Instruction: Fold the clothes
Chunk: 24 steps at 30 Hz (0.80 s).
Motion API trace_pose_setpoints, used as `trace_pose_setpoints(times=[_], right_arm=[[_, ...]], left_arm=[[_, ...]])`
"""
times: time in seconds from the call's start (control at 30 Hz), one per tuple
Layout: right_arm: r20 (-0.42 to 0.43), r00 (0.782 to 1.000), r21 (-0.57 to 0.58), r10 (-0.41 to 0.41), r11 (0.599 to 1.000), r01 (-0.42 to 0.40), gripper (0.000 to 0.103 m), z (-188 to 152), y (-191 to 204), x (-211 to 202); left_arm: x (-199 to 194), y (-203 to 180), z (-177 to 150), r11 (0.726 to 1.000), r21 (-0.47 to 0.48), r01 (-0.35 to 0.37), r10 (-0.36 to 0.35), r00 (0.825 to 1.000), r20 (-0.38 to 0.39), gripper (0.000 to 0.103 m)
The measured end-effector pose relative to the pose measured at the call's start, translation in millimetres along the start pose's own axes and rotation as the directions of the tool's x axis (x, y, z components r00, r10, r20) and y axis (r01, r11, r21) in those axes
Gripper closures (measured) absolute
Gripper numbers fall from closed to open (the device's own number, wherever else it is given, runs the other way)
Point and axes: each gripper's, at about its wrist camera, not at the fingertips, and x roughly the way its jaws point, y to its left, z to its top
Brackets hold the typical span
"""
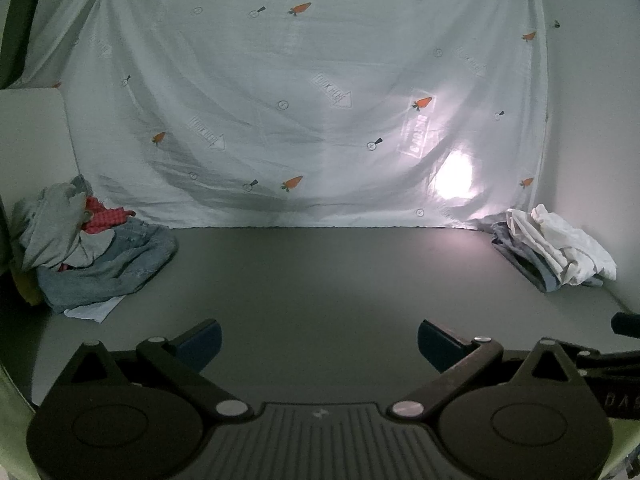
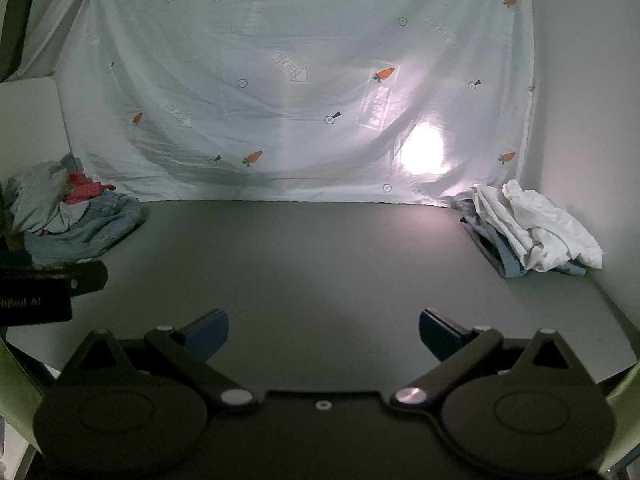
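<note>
A crumpled heap of clothes lies at the far left of the grey table: grey garments, a red checked piece and blue jeans. The same heap of clothes shows in the right wrist view. At the far right sits a folded stack of white cloth on blue-grey cloth, also the folded stack. My left gripper hovers low over the near table, open and empty. My right gripper is likewise open and empty. Both are well short of either pile.
A pale sheet printed with carrots hangs behind the table, with a bright light spot shining through it. A white wall bounds the right side. The other gripper's black body shows at the left edge of the right wrist view.
</note>
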Motion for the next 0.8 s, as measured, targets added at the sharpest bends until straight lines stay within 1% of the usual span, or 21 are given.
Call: trace_pose_setpoints(times=[0.2, 0.33, 0.43, 0.53, 0.57, 0.7, 0.73, 0.8], right_arm=[[-0.012, 1.0, 0.013, 0.004, 1.0, -0.004, 0.0, -4.8, -1.3, 0.6], [-0.022, 1.0, 0.037, -0.005, 0.999, 0.005, 0.0, -7.1, -14.5, 8.7], [-0.029, 0.999, 0.058, -0.026, 0.998, 0.028, 0.0, -0.4, -30.3, 29.0], [-0.063, 0.998, 0.12, -0.022, 0.992, 0.03, 0.0, 6.2, -45.9, 54.8], [-0.074, 0.997, 0.147, -0.008, 0.989, 0.019, 0.0, 7.6, -49.6, 65.3], [-0.137, 0.989, 0.204, 0.06, 0.979, -0.032, 0.0, 14.8, -45.7, 113.4], [-0.151, 0.985, 0.213, 0.08, 0.976, -0.047, 0.0, 18.2, -43.0, 124.1], [-0.168, 0.977, 0.235, 0.134, 0.968, -0.093, 0.0, 28.8, -39.1, 143.7]], left_arm=[[7.5, 1.8, -0.5, 1.0, -0.022, 0.008, -0.009, 1.0, -0.011, 0.0], [25.7, -5.0, 5.0, 0.999, -0.042, 0.033, -0.033, 0.999, -0.015, 0.0], [48.5, -7.6, 12.2, 0.997, -0.078, 0.027, -0.031, 0.999, -0.041, 0.0], [67.1, -3.9, 14.0, 0.994, -0.107, 0.014, -0.024, 0.996, -0.085, 0.0], [70.4, -1.8, 12.8, 0.994, -0.111, 0.013, -0.024, 0.995, -0.093, 0.0], [97.2, 13.6, 15.1, 0.988, -0.148, -0.053, 0.029, 0.986, -0.163, 0.0], [106.5, 20.4, 19.4, 0.982, -0.175, -0.076, 0.043, 0.982, -0.187, 0.0], [125.4, 38.8, 30.7, 0.96, -0.256, -0.118, 0.058, 0.972, -0.229, 0.0]])
